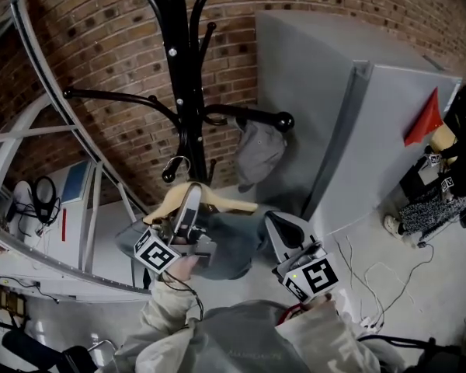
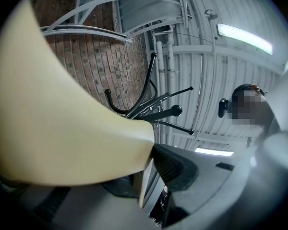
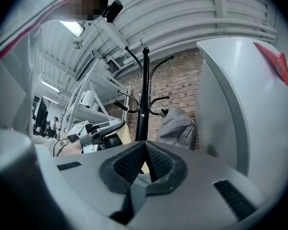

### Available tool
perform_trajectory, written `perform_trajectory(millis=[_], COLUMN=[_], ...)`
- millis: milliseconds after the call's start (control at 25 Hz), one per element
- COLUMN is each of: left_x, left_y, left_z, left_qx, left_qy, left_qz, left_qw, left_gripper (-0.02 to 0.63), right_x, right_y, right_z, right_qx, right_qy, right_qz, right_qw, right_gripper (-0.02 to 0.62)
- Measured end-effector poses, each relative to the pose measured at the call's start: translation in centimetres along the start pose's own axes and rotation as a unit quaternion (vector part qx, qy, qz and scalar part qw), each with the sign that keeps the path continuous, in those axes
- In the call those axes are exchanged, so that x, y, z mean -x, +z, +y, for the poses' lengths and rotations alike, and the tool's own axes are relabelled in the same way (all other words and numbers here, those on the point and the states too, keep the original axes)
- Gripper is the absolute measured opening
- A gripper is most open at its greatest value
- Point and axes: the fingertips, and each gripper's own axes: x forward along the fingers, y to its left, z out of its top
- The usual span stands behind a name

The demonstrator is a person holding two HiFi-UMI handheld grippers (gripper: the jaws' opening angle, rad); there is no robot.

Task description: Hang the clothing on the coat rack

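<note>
The wooden hanger [image 1: 227, 201], draped with the grey garment [image 1: 234, 249], is in front of the black coat rack [image 1: 188, 92], low by its pole. The left gripper [image 1: 189, 202] clamps the hanger. The right gripper [image 1: 275, 225], jaws together, sits at the garment's right edge, possibly pinching cloth.

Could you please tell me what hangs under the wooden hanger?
A grey-blue garment drapes under the wooden hanger. Parts of it are covered by the left gripper and the right gripper, so its full shape cannot be seen.
</note>
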Motion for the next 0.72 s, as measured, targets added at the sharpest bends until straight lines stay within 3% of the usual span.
perform_trajectory(millis=[720], left_x=[-0.4], left_y=[-0.6], left_z=[2.5], left_qx=[-0.007], left_qy=[0.024], left_qz=[-0.019], left_qw=[0.9995], left_gripper=[0.1], right_x=[1.6], right_y=[-1.0], right_z=[-2.2], right_qx=[-0.016], right_qy=[-0.012], right_qz=[0.012], right_qw=[1.0], right_gripper=[0.021])
